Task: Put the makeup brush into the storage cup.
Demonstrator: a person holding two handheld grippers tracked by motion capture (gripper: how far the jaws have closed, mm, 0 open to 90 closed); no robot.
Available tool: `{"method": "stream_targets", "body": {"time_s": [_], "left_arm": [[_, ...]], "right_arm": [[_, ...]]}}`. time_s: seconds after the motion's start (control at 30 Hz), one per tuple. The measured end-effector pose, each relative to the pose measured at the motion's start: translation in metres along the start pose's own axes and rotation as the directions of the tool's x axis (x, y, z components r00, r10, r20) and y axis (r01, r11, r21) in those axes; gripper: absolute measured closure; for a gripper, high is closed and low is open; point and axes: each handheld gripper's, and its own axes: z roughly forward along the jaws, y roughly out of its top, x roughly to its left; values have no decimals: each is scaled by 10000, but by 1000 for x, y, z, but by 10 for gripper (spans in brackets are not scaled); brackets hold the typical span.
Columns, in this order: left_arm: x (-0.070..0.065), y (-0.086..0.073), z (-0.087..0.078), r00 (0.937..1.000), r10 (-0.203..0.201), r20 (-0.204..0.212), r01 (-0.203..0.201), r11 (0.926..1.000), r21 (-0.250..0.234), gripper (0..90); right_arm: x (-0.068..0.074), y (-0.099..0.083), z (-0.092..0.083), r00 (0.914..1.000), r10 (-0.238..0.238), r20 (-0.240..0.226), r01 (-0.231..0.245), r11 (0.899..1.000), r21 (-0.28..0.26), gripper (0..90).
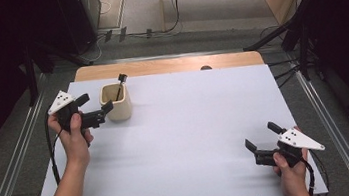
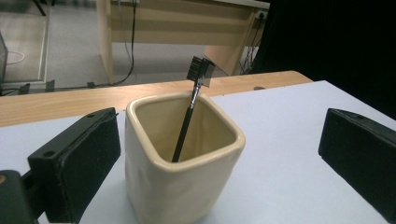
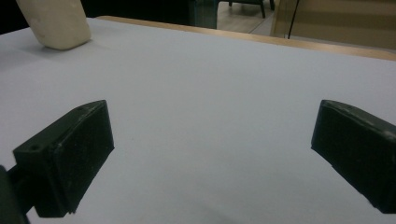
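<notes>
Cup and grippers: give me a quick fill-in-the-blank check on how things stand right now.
1. The brush stands inside the ____, leaning on its rim.
2. The left gripper has its jaws ____, one on each side of the cup.
3. The right gripper is open over the ____ sheet, holding nothing.
4. The brush's bristle head points ____.

Missing words: cup; open; white; up

A cream cup (image 2: 184, 158) holds a black brush (image 2: 191, 109) on a white sheet (image 1: 192, 136).
</notes>
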Motion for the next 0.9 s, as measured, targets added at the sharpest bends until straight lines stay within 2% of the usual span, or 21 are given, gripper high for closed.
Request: {"method": "stream_targets", "body": {"time_s": [0.1, 0.4, 0.57, 0.9], "left_arm": [[-1, -5, -6, 9999, 150, 61, -149, 9999, -36, 0], [-11, -18, -21, 9993, 200, 331, -188, 9992, -347, 0], [-20, -24, -26, 9983, 470, 339, -460, 9985, -311, 0], [-29, -44, -35, 9979, 438, 484, -422, 9986, -320, 0]], "right_arm": [[0, 0, 0, 10000, 17, 9, -17, 10000, 7, 0], [1, 0, 0, 10000, -17, -5, 17, 10000, 4, 0], [1, 0, 0, 10000, -24, -2, 24, 10000, 7, 0], [1, 0, 0, 10000, -55, 25, 55, 10000, -4, 0]]}}
